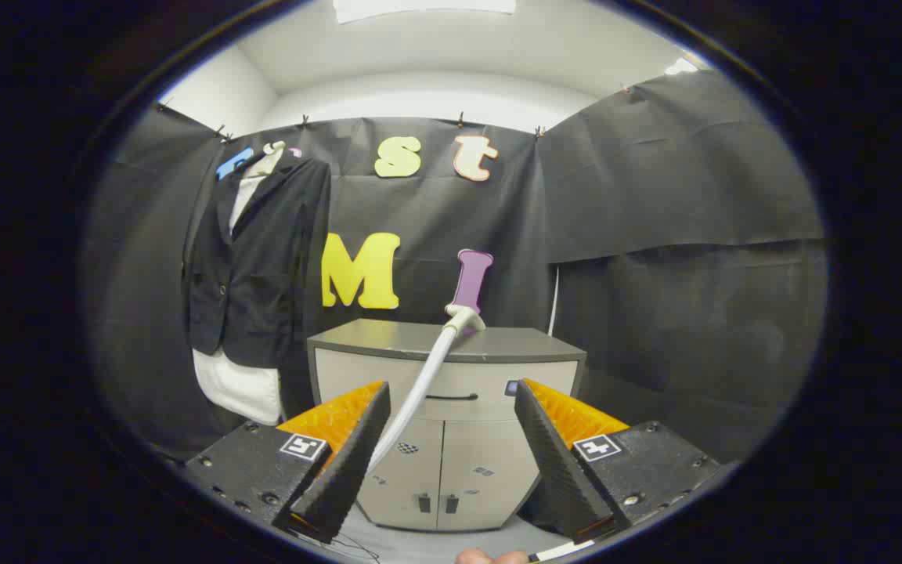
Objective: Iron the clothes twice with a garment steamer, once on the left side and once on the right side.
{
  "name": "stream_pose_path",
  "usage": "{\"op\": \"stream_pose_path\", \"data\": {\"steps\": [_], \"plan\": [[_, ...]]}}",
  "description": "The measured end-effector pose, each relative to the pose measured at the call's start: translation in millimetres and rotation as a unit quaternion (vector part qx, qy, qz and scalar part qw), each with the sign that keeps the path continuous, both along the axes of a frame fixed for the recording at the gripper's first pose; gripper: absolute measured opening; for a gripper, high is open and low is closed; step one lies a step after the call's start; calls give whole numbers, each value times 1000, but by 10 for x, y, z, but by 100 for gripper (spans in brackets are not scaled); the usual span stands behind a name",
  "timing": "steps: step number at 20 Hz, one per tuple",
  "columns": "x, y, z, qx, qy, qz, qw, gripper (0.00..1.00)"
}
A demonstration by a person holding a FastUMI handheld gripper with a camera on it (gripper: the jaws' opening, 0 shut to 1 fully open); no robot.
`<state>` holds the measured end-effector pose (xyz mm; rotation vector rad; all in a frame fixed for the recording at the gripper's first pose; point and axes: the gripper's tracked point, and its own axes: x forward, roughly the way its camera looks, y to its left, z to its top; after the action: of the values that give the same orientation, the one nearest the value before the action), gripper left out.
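Note:
A black jacket (pixel 255 266) over a white shirt (pixel 238 385) hangs on the booth wall, well beyond my left finger. The steamer's white head (pixel 464 319) rests on the grey top of a cabinet (pixel 388 335) straight ahead. Its pale hose (pixel 418 392) slopes down from the head and passes close along the inner side of my left finger. My gripper (pixel 451 388) is open, fingers spread wide. Neither finger presses on the hose. The cabinet front shows between them.
The cabinet has a drawer with a dark handle (pixel 451 397) and two pale doors (pixel 443 470) below. Black cloth walls close the booth behind and to the right. A thin white cord (pixel 553 301) hangs behind the cabinet's right corner. A person's fingertip (pixel 490 558) shows beneath the fingers.

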<state>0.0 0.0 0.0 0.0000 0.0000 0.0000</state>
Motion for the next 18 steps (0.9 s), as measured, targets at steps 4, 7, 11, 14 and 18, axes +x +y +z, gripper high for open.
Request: {"op": "stream_pose_path", "data": {"steps": [4, 7, 11, 14, 18], "plan": [[13, -44, -193, 10, 12, -7, 1000, 100], [-26, -40, -193, 10, 9, -10, 1000, 100], [-101, -56, -199, 10, 8, -11, 1000, 100], [-154, -122, -212, 24, 9, -21, 999, 100], [-140, -119, -234, 34, 21, -19, 999, 100]]}}
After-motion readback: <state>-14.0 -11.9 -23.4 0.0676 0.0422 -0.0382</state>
